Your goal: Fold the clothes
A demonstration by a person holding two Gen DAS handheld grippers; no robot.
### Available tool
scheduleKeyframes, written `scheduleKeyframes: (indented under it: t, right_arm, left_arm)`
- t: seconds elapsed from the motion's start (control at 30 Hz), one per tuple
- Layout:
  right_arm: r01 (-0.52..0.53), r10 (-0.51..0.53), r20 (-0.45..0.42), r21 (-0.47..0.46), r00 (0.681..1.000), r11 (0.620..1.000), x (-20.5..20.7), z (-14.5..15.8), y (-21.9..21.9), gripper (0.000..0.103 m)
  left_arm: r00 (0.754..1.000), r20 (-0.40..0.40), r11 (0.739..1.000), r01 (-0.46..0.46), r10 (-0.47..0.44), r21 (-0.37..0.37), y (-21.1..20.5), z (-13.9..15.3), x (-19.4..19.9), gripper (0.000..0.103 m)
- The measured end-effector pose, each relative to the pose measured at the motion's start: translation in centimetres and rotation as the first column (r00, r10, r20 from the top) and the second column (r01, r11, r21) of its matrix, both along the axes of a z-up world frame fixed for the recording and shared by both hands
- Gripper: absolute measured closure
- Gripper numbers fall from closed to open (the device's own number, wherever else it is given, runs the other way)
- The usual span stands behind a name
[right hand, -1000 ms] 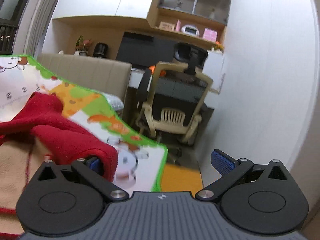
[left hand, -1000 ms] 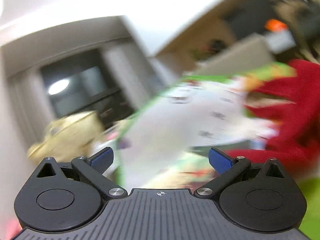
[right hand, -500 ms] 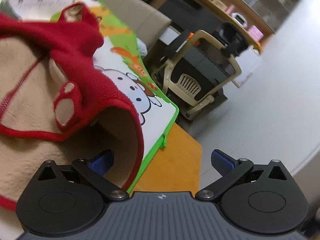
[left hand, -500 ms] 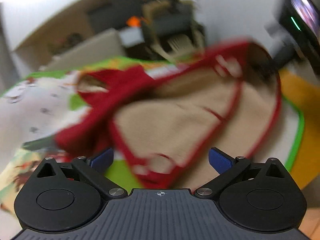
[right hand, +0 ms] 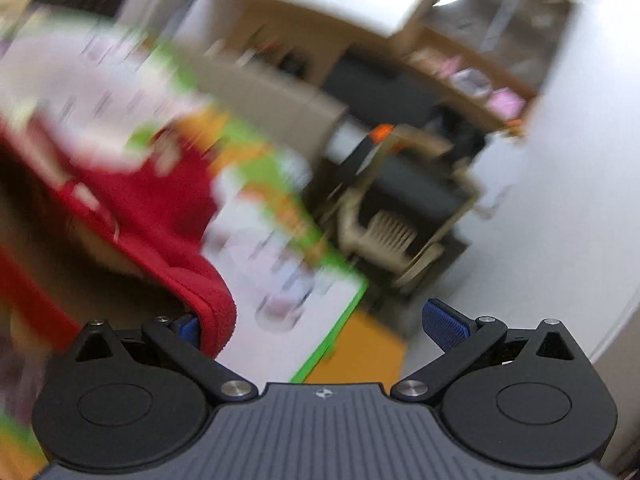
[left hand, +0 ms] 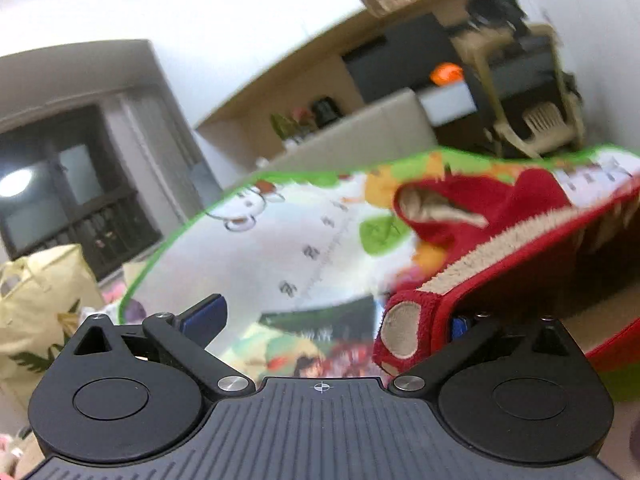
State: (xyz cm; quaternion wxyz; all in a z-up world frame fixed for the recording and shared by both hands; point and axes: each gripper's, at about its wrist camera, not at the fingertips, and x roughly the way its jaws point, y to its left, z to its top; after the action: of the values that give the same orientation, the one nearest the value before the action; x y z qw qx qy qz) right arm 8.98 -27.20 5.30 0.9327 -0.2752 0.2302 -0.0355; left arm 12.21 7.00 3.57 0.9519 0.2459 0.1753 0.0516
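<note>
Both views are being taken low and close over the mat point(left hand: 320, 240), tilted, along each gripper's fingers. From the left wrist the chair point(left hand: 532, 120) is being seen far right; from the right wrist the chair point(right hand: 400, 232) is being faced nearer, blurred. Mat, chair and red garment point(left hand: 500, 248) are being shared.

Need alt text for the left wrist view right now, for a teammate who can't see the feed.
The left gripper is open, with a red fleece garment with a beige lining draped over its right finger; nothing lies between the fingers. Beyond lies a cartoon-print play mat edged in green, with a sofa behind it.
</note>
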Motion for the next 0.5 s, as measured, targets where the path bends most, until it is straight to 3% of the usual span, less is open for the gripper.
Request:
scheduleKeyframes:
  t: [0.07, 0.17, 0.23, 0.3, 0.4, 0.47, 0.5]
  right_arm:
    - [-0.02, 0.013, -0.097, -0.072, 0.995, 0.997, 0.2, -2.9, 1.6, 0.0]
    - [-0.072, 0.04, -0.219, -0.142, 0.975, 0.987, 1.8, -5.7, 3.0, 0.0]
    - [-0.103, 0.055, -0.24, -0.19, 0.969, 0.976, 2.9, -6.3, 3.6, 0.0]
    - [-0.111, 0.066, -0.225, -0.197, 0.972, 0.974, 5.6, -5.0, 3.7, 0.0]
    - [-0.106, 0.067, -0.18, -0.216, 0.981, 0.971, 11.5, -2.3, 3.8, 0.0]
    - [-0.07, 0.045, -0.1, -0.264, 0.994, 0.962, 17.3, 0.7, 4.6, 0.0]
    - [-0.031, 0.028, -0.014, -0.286, 1.0, 0.958, 20.0, 3.0, 5.0, 0.0]
  left_arm:
    - [0.989, -0.134, 0.997, 0.07, -0.064, 0.035, -0.4, -2.3, -0.5, 0.0]
    - [0.962, -0.257, 0.982, 0.13, -0.091, 0.137, -1.4, -7.2, 0.4, 0.0]
    - [0.95, -0.298, 0.981, 0.135, -0.089, 0.14, -1.0, -8.3, 1.6, 0.0]
    - [0.938, -0.335, 0.99, 0.118, -0.086, 0.075, 0.2, -6.9, 3.9, 0.0]
    - [0.924, -0.376, 0.996, 0.086, -0.077, 0.008, 1.2, -2.6, 9.5, 0.0]
    - [0.943, -0.331, 0.999, 0.03, -0.023, 0.014, 1.4, 1.3, 13.4, 0.0]
    - [0.959, -0.282, 1.0, -0.003, 0.011, 0.028, 1.3, 3.5, 15.4, 0.0]
